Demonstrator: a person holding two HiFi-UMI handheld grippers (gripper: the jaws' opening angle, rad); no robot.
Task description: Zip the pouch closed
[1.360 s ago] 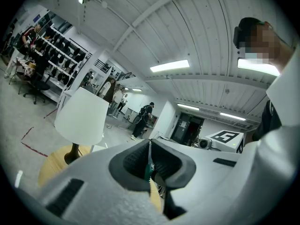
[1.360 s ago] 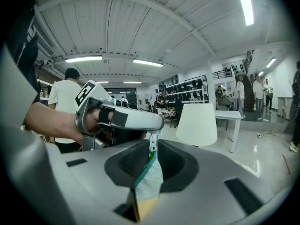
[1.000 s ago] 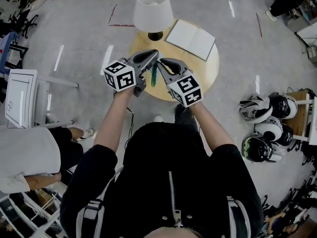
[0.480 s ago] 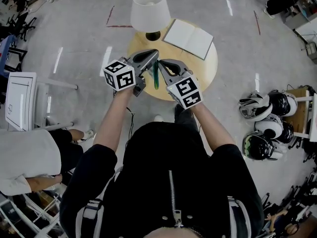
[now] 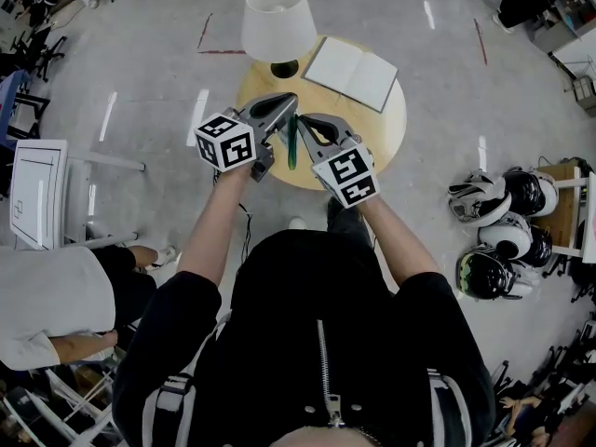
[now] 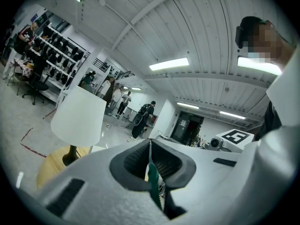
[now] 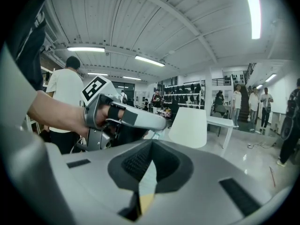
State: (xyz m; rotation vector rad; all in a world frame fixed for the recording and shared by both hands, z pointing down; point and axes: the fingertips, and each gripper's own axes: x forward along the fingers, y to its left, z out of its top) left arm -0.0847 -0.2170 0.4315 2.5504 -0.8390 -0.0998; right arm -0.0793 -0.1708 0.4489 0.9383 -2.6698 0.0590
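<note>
The left hand-held gripper [image 5: 290, 101] has its 2 jaws pressed together, and they pinch 1 edge of the pouch [image 5: 291, 144]. In the left gripper view the pouch is a thin, dark green sheet squeezed flat between the dark pads, with a row of tiny zipper teeth along its edge. In the head view the pouch shows only from the side, so it looks like a skinny green strip. It sits between the 2 grippers, over the near part of the round wooden table [image 5: 389, 130]. The right hand-held gripper [image 5: 303, 119] is just beside the left one, and their tips nearly meet. Its jaws are pressed together too, and they pinch a thin bit of the pouch. In the right gripper view that bit looks pale blue-green, with a yellow patch lower down. I cannot tell if it is the zipper tab. On the far part of the table stand a lamp [image 5: 278, 19] with a white shade and an open book [image 5: 352, 73].
</note>
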